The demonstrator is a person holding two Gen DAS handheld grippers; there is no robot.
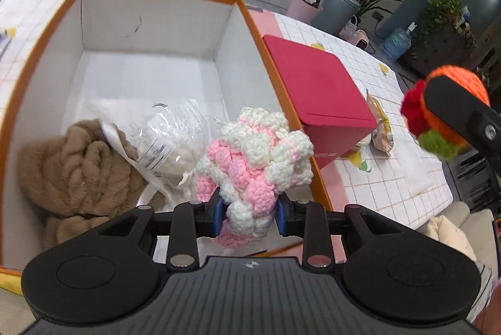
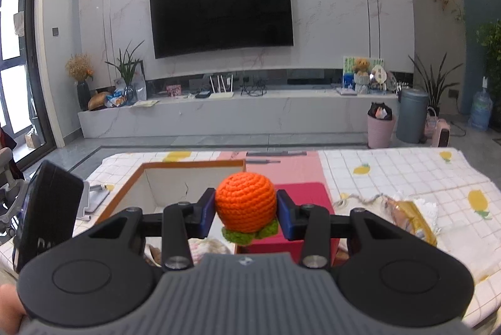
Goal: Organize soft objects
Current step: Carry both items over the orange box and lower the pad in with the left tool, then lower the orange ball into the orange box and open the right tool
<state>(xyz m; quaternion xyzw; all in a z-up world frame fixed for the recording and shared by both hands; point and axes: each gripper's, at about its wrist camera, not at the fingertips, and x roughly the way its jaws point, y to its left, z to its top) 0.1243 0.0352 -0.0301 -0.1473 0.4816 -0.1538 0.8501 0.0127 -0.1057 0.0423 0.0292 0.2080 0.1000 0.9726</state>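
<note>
tablecloth (image 2: 407, 175): we see white checks with yellow lemon prints, covering the table.
television (image 2: 220, 11): dark, on the far marble wall.
bins (image 2: 411, 119): we count a grey one and a pink one (image 2: 380, 130), far right on the floor.
water bottle (image 1: 395, 44): blue, far right.
teddy bear (image 2: 360, 65): on the far shelf.

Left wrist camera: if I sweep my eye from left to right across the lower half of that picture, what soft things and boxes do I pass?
Brown fluffy blanket → white bagged item → pink and white crochet piece held in the left gripper → red box → snack packet → orange crochet ball.
</note>
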